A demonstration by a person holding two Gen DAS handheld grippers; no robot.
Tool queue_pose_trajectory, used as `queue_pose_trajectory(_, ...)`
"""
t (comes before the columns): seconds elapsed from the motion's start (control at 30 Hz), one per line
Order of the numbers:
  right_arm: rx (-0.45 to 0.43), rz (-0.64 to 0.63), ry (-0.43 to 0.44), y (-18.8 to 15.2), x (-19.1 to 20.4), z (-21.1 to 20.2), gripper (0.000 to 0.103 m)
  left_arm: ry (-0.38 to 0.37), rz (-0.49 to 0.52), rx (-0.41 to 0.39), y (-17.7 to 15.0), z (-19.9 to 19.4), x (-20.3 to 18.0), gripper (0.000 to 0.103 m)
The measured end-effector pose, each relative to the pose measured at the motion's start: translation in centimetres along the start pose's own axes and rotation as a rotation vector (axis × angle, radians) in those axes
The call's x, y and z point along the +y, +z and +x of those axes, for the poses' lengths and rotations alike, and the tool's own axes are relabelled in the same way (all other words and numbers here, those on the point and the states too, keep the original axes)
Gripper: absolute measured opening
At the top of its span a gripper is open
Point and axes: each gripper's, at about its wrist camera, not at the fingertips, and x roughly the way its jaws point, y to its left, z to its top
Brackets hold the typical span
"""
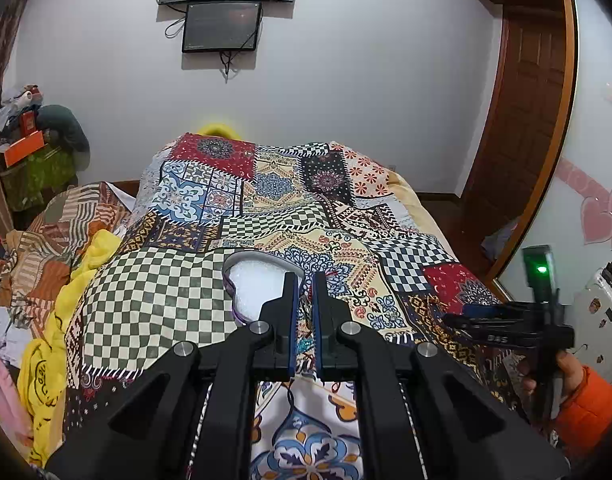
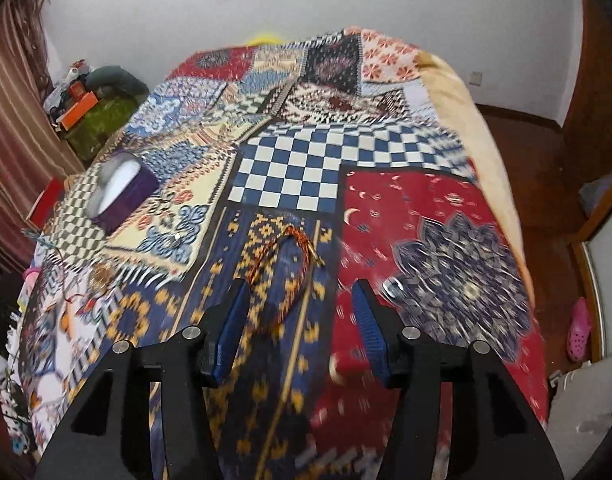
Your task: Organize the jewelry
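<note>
Patchwork bedspread (image 2: 289, 168): right gripper (image 2: 301, 312) spread, empty, over braided bracelet (image 2: 293, 264). Left gripper (image 1: 303, 312) pinches something small I can't identify, near heart-shaped box (image 1: 253, 284). Next, likely: drop, clamp bracelet.

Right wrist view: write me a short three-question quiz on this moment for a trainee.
1. True or false: the right tongs stand open.
2. The purple box is: A closed with a lid; B open, white inside; C upside down.
3. Fill in: the braided bracelet lies on the patchwork ___.
Key: 1 true; 2 B; 3 quilt.
</note>
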Motion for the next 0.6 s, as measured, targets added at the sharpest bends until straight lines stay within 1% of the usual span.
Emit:
queue_pose_trajectory(0.1, 0.034, 0.03, 0.056, 0.6, -0.2, 1.3, 0.049, 0.001, 0.005, 0.006, 0.0, 0.7, 0.0, 0.005)
queue_pose_trajectory(0.13, 0.039, 0.035, 0.063, 0.6, -0.2, 1.5, 0.049, 0.001, 0.006, 0.01, -0.1, 1.0, 0.0, 0.005)
queue_pose_trajectory(0.23, 0.036, 0.001, 0.047, 0.7, 0.5, 1.9, 0.049, 0.0, 0.003, 0.023, -0.3, 1.8, 0.1, 0.005)
queue_pose_trajectory(0.27, 0.03, -0.021, 0.031, 0.6, 0.9, 1.9, 0.047, 0.0, 0.003, 0.026, -0.3, 1.9, 0.1, 0.005)
queue_pose_trajectory(0.3, 0.025, -0.042, 0.022, 0.5, 1.1, 1.9, 0.042, 0.002, 0.003, 0.029, -0.4, 2.1, 0.1, 0.005)
queue_pose_trajectory(0.37, 0.023, -0.073, 0.017, 0.3, 1.6, 1.9, 0.018, 0.004, 0.004, 0.031, -0.4, 2.3, 0.0, 0.005)
queue_pose_trajectory(0.43, 0.021, -0.088, 0.005, 0.2, 1.9, 1.9, 0.008, 0.003, 0.004, 0.03, -0.2, 2.4, 0.0, 0.005)
queue_pose_trajectory(0.53, 0.013, -0.096, -0.003, 0.4, 1.9, 1.8, 0.004, 0.006, 0.01, 0.014, 0.5, 2.0, -0.1, 0.005)
queue_pose_trajectory(0.6, 0.008, -0.106, 0.007, 0.4, 2.3, 1.4, 0.003, 0.011, 0.019, -0.002, 1.0, 1.7, -0.1, 0.005)
